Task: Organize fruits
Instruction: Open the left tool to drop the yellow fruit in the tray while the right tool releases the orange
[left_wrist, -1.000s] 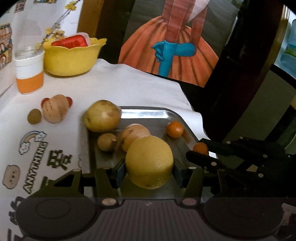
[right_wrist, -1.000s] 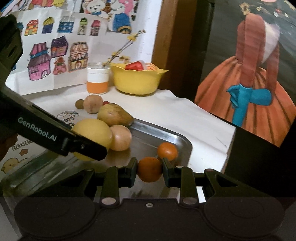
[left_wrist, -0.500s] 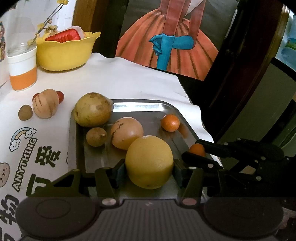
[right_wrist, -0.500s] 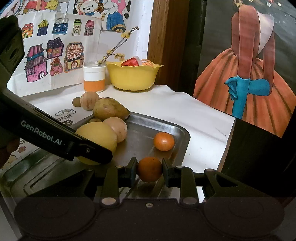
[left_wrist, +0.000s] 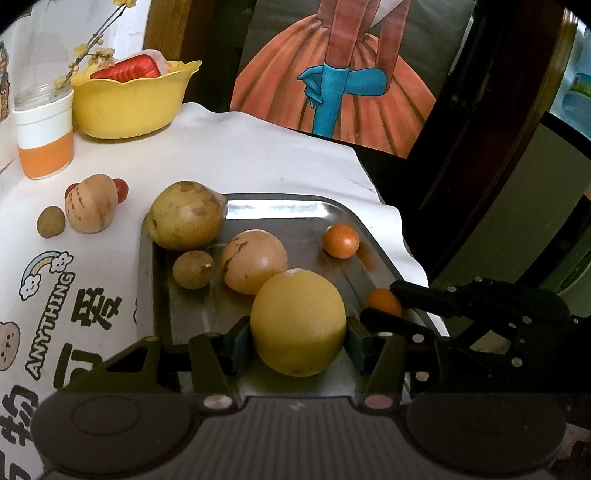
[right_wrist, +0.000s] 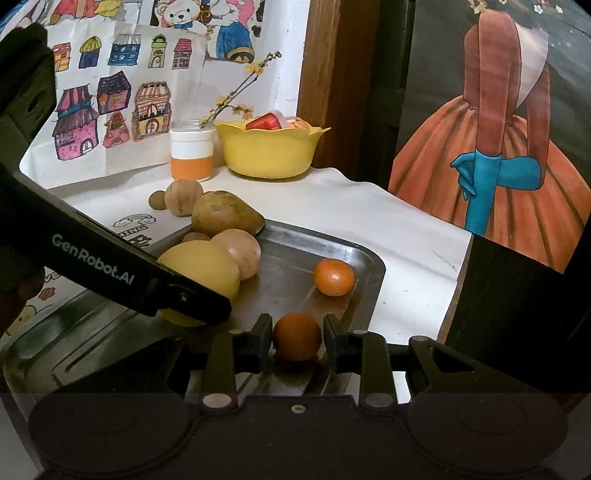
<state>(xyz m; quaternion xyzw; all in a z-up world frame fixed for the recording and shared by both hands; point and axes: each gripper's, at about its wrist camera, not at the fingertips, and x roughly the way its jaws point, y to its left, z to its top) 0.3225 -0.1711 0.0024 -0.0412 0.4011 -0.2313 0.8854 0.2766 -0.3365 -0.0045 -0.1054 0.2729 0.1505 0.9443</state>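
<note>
The tray is shiny metal, a bit smudged, with pressed ridges. The pear has dull, speckled, rough-looking skin; the little tangerine is glossy. The yellow bowl looks like smooth plastic. The tablecloth is matt white with wrinkles. Both grippers are matt black plastic.

Big yellow citrus sits near-centre on the steel tray; two small oranges right, speckled pear far-left on the rim, a peach-toned fruit between.
</note>
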